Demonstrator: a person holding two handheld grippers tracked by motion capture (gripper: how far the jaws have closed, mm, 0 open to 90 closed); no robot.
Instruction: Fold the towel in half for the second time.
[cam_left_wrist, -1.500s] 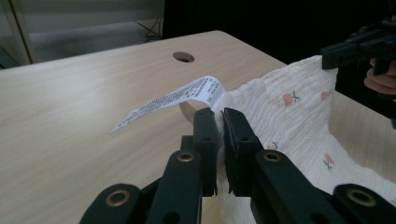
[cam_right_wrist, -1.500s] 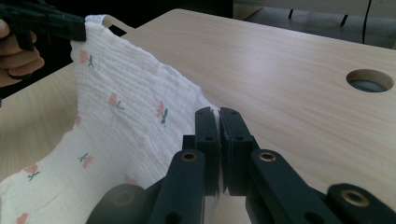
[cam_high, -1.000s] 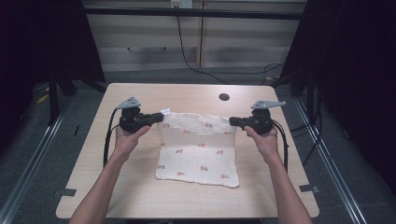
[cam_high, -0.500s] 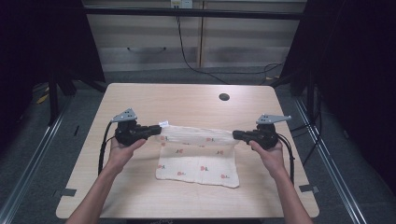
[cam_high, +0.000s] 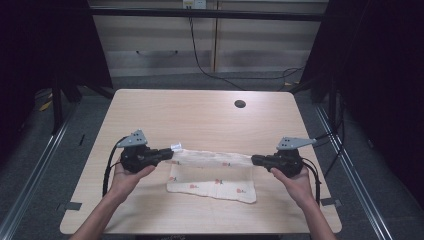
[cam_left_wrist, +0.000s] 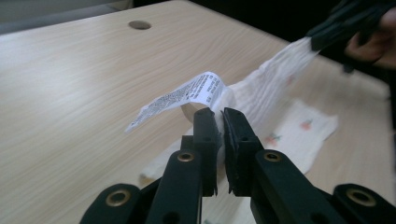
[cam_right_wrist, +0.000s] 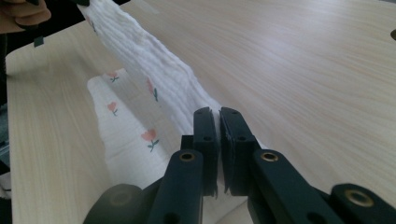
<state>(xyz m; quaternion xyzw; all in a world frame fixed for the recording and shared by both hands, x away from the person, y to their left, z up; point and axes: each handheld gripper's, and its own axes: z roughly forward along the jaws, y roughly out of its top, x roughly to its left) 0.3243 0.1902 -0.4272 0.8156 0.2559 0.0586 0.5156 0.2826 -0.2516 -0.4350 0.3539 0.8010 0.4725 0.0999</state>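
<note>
Now folding over: cloth (cam_high: 215, 172), white with small red flower prints, far edge lifted off the table (cam_high: 200, 115) and drawn taut between the two grippers, near half flat on the wood beneath. A second ago spread out nearly full, far corners held up toward the middle of the table; since then carried toward the person, so that the raised edge hangs roughly above the middle of the flat part. Left gripper (cam_high: 170, 151) pressed together on the left corner, printed care label (cam_left_wrist: 182, 100) sticking out just past the jaws. Right gripper (cam_high: 255, 160) likewise clamped on the right corner, fabric bunched into a ridge running away from it. Both hands pulled back together, level, keeping the tension. Judged from this: fold about halfway through, far edge not yet laid down on the near edge. Likely still to come: more travel toward the near edge, lowering, then release.
</note>
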